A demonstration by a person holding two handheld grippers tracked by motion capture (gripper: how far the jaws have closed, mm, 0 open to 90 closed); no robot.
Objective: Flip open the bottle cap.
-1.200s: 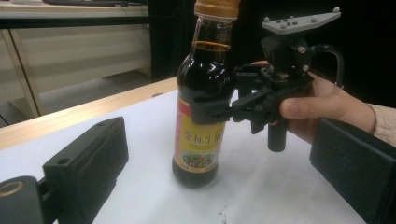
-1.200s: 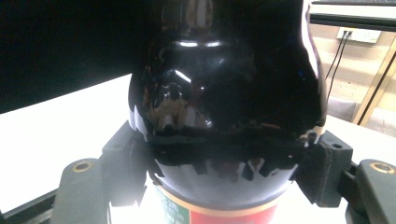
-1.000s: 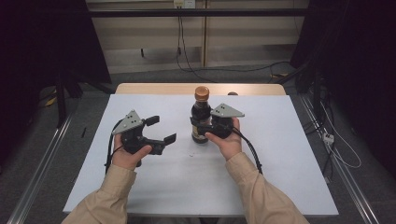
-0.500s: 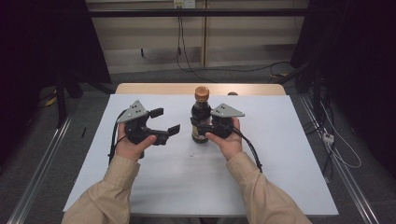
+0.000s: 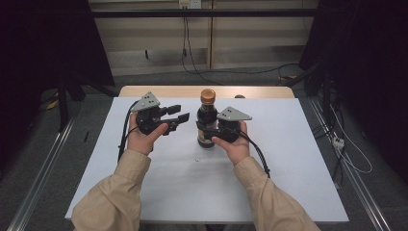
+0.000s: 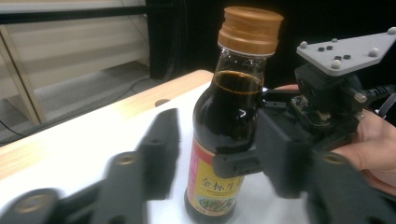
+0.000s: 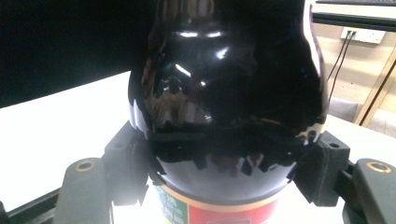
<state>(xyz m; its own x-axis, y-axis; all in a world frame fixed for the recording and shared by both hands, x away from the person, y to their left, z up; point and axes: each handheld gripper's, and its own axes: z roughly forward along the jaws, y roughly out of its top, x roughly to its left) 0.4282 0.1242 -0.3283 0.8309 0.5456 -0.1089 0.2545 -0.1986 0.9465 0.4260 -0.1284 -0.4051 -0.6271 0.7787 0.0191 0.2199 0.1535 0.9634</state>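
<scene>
A white table top (image 5: 288, 159) is filling the middle and lower part of the high view, and a strip of bare wooden edge (image 5: 163, 91) is showing along its far side. The person's two beige sleeves (image 5: 120, 192) are coming in from the bottom of this view.

A dark soy sauce bottle (image 5: 207, 120) is standing upright on the white surface, a little above the centre of the high view. It is carrying a brown screw cap (image 5: 208, 95) and a red and yellow label (image 6: 212, 186) on its lower body. In the left gripper view the bottle is standing in the middle of the frame, and its cap is sitting at the top.

The right gripper (image 5: 211, 130) is sitting just right of the bottle in the high view, and its jaws are holding the bottle at the body. In the right gripper view the black pads (image 7: 135, 163) are pressing on both sides of the glass, above the label.

The left gripper (image 5: 177, 114) is hovering left of the bottle, near it but not touching it. Its jaws have just been closing; they are standing at a narrow gap now and nothing is lying between them.
</scene>
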